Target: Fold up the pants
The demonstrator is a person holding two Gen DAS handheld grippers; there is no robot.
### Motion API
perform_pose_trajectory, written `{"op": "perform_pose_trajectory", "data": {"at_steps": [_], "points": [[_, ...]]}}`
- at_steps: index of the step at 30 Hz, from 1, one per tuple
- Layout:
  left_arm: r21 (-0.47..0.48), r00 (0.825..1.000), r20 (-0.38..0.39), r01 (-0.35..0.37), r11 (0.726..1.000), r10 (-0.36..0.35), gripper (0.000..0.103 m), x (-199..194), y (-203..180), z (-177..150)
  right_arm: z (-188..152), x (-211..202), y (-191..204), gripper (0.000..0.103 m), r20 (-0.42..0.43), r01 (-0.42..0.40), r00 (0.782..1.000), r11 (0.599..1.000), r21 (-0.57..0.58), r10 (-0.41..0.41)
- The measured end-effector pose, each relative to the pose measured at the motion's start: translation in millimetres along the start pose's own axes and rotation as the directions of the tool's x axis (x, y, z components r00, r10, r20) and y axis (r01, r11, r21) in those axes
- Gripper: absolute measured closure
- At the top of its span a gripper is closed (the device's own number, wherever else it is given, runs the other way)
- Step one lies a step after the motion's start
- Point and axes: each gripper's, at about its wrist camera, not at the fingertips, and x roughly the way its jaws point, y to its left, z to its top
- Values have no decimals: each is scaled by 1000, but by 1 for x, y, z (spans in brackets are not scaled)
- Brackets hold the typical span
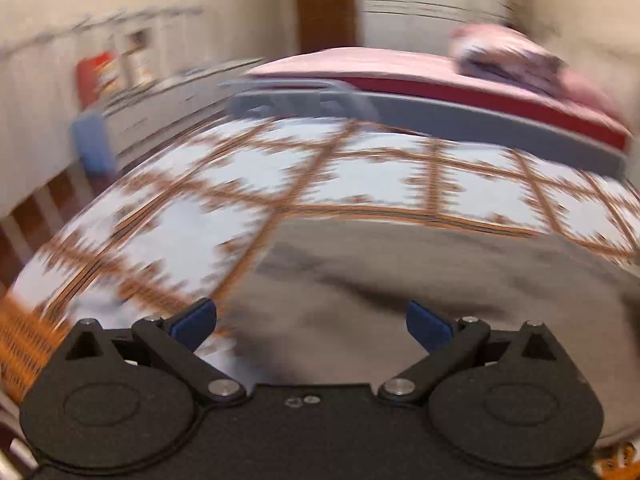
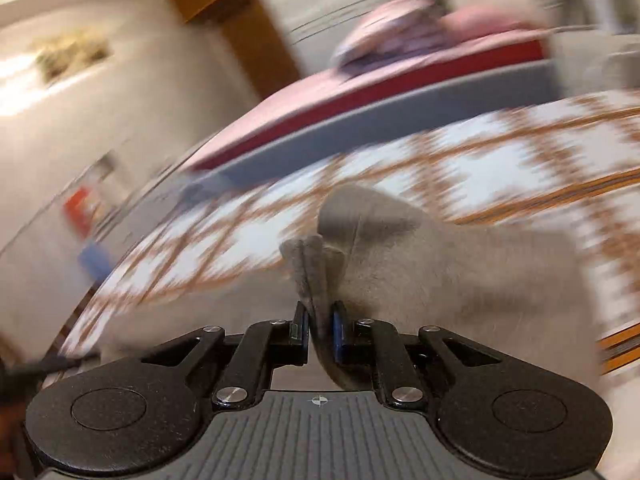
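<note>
Right claw (image 2: 320, 326) pinches a bunched edge of the grey pants (image 2: 460, 272), the cloth trailing away to its right over the patterned blanket (image 2: 248, 240). Left claw (image 1: 312, 322) is spread wide and holds nothing; in its view the pants lie just ahead and to the right on the blanket. By my reading, the held edge must travel across the garment's body, so the right claw leads. Blur hides the long axis and which end is held.
</note>
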Motion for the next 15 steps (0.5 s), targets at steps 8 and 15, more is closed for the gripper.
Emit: {"op": "perform_pose_trajectory", "data": {"at_steps": [8, 15], "points": [[-48, 998, -53, 40, 998, -43, 7, 5, 30, -14, -72, 47, 66, 71, -187, -101, 980, 978, -184, 66], [-13, 992, -39, 121, 993, -121, 7, 5, 5, -13, -64, 56, 40, 71, -240, -126, 965, 988, -87, 102]]}}
